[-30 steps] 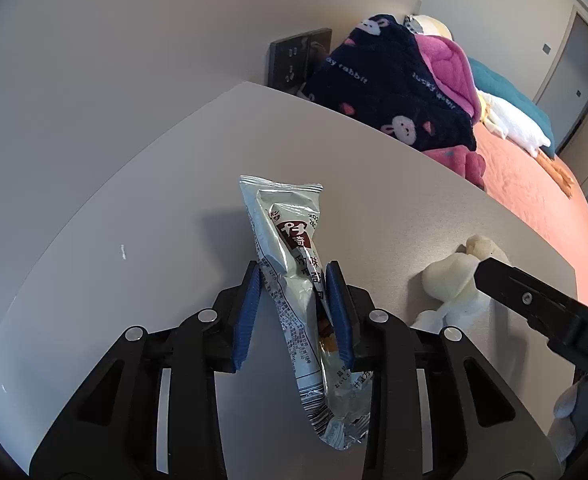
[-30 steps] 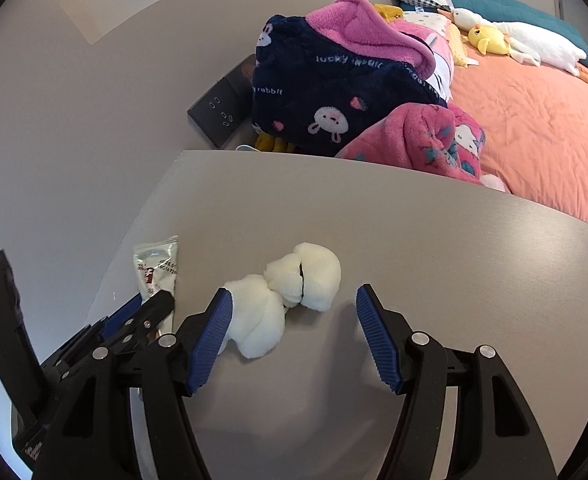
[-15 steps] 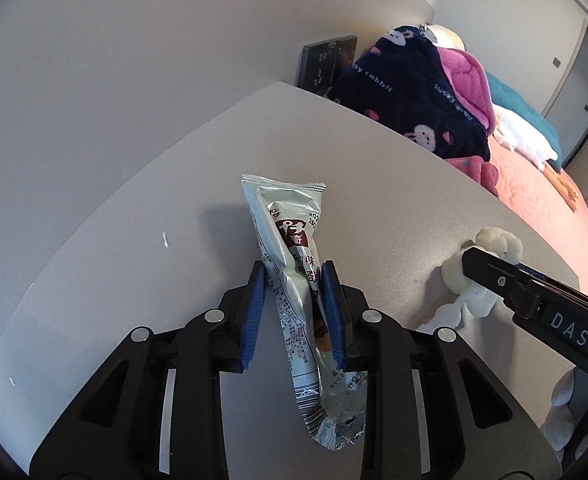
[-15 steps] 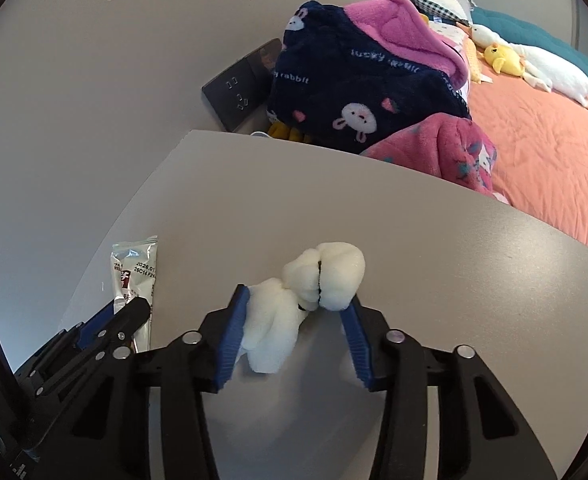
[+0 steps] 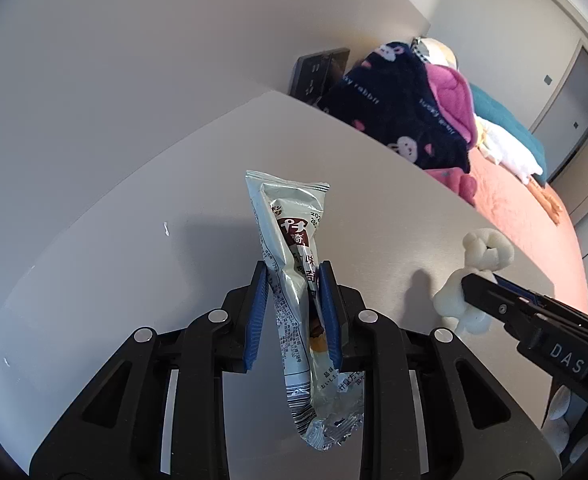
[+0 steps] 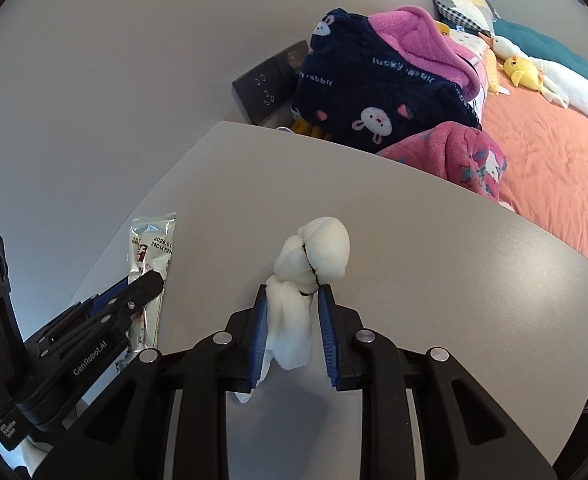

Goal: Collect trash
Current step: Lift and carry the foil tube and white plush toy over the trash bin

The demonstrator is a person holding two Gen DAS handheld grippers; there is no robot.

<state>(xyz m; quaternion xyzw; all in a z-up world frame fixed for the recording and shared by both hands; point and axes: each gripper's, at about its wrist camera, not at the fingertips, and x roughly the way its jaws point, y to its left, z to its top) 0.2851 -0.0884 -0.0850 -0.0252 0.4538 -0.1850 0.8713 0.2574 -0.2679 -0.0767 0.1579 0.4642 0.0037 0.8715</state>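
Observation:
A silver snack wrapper [image 5: 289, 216] with brown print stands between the blue pads of my left gripper [image 5: 292, 270]. Its jaws are closing and the pads press on its sides. The torn end hangs below, over the grey tabletop [image 5: 133, 264]. To its right, my right gripper [image 6: 294, 294] has a crumpled white tissue wad [image 6: 322, 252] between its pads, and its jaws are closing and squeezing the wad's lower part. The left wrist view shows the wad [image 5: 486, 248] at the right gripper's tip. The wrapper [image 6: 151, 240] shows at the left of the right wrist view.
A grey wall runs along the table's far and left sides, with a dark socket plate [image 6: 263, 90]. Beyond the far edge lies a bed with an orange cover [image 6: 554, 152], a navy rabbit blanket [image 6: 366, 92], a pink blanket [image 6: 454, 156] and plush toys [image 6: 550, 76].
My right gripper's jaws went from wide around the white wad to pressed against it. The left jaws narrowed on the wrapper. Both views shifted a little over the table.

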